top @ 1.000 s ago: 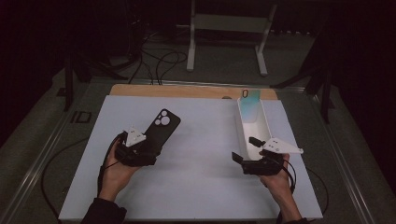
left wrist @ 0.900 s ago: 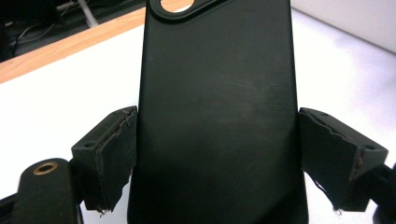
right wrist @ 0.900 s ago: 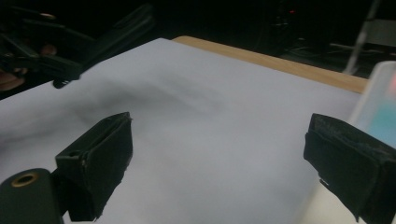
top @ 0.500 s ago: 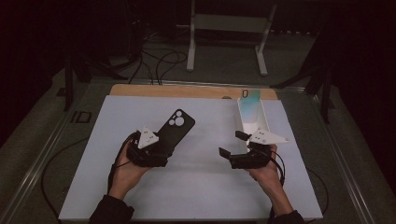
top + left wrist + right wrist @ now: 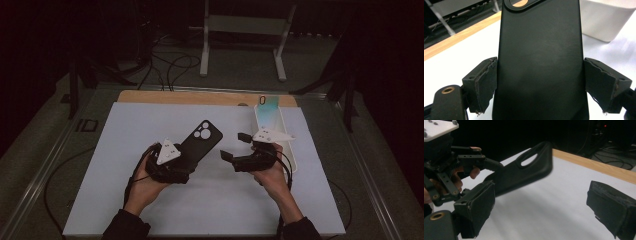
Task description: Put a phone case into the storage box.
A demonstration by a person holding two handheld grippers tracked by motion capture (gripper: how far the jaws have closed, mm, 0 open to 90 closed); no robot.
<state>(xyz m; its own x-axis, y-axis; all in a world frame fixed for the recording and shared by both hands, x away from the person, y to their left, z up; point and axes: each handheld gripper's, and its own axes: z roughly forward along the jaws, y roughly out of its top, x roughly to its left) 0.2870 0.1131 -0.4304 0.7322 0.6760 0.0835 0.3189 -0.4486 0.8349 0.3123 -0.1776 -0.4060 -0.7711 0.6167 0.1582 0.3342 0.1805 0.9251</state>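
Two jaws clamp black phone case (image 5: 540, 62)

Left gripper (image 5: 186, 161) on the left half of the counter (image 5: 115, 150), clamped on the two long edges of a phone case (image 5: 197, 142). Case reaching forward and to the right of that gripper, held above the counter, camera opening at its far end. Right gripper (image 5: 235, 147) just to the right of the case, jaws spread wide and turned toward it, nothing between them. Tray (image 5: 276, 127) beyond and right of the right gripper, on the counter's far right part. From the left gripper, same tray (image 5: 606, 20) ahead and to the right, behind the case (image 5: 540, 62). From the right gripper, case (image 5: 524, 173) ahead and to the left, counter (image 5: 564, 202) beneath.
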